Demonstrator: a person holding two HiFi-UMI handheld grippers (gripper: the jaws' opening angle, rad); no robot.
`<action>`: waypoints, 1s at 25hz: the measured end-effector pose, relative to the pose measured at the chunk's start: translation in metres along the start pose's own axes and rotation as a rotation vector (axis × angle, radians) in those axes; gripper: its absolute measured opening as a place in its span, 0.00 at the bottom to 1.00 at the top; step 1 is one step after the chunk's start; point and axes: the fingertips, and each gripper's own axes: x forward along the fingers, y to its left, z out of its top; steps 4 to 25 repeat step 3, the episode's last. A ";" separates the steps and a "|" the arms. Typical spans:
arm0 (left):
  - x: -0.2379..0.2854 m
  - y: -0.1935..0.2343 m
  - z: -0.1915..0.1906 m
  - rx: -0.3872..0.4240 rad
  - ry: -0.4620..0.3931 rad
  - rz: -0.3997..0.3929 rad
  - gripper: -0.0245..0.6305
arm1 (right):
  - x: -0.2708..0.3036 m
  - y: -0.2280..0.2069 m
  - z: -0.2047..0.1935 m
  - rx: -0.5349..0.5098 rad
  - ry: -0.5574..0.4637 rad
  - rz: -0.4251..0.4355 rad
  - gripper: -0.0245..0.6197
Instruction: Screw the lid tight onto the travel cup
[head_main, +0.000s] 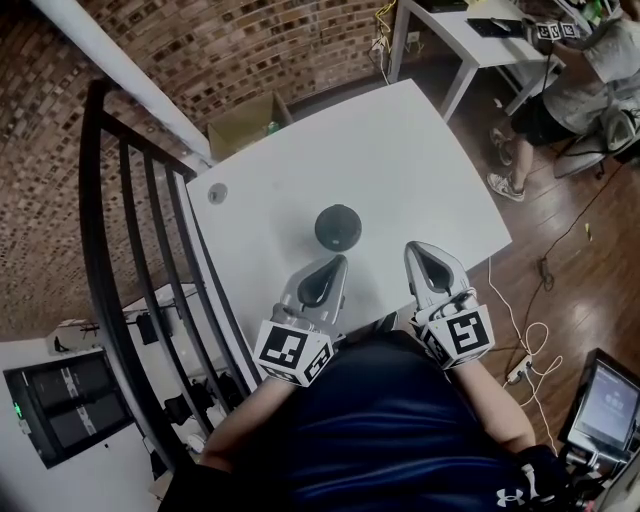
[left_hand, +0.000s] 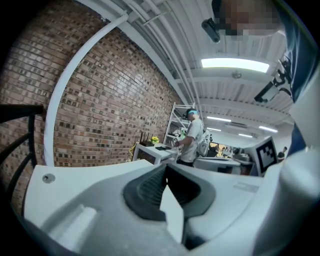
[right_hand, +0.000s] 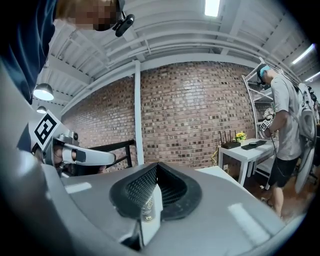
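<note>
The travel cup (head_main: 338, 227) stands on the white table (head_main: 400, 160), seen from above as a dark round top; whether its lid is on I cannot tell. My left gripper (head_main: 337, 263) lies just in front of the cup, shut and holding nothing. My right gripper (head_main: 419, 249) rests to the cup's right, also shut and holding nothing. In the left gripper view the jaws (left_hand: 165, 169) meet with only the table showing past them. In the right gripper view the jaws (right_hand: 156, 167) are closed too, and a small dark shape with print shows low in the gap.
A black railing (head_main: 130, 250) runs along the table's left side. A cardboard box (head_main: 245, 120) sits past the far edge. A second white desk (head_main: 470, 45) and a person (head_main: 585, 75) are at the back right. Cables (head_main: 525, 340) lie on the wooden floor.
</note>
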 end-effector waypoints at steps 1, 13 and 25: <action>-0.001 0.000 -0.001 0.000 0.000 0.001 0.05 | -0.001 0.000 0.000 -0.002 -0.002 0.001 0.05; -0.002 -0.001 -0.002 0.001 0.001 0.003 0.05 | -0.002 0.001 0.000 -0.007 -0.002 0.005 0.05; -0.002 -0.001 -0.002 0.001 0.001 0.003 0.05 | -0.002 0.001 0.000 -0.007 -0.002 0.005 0.05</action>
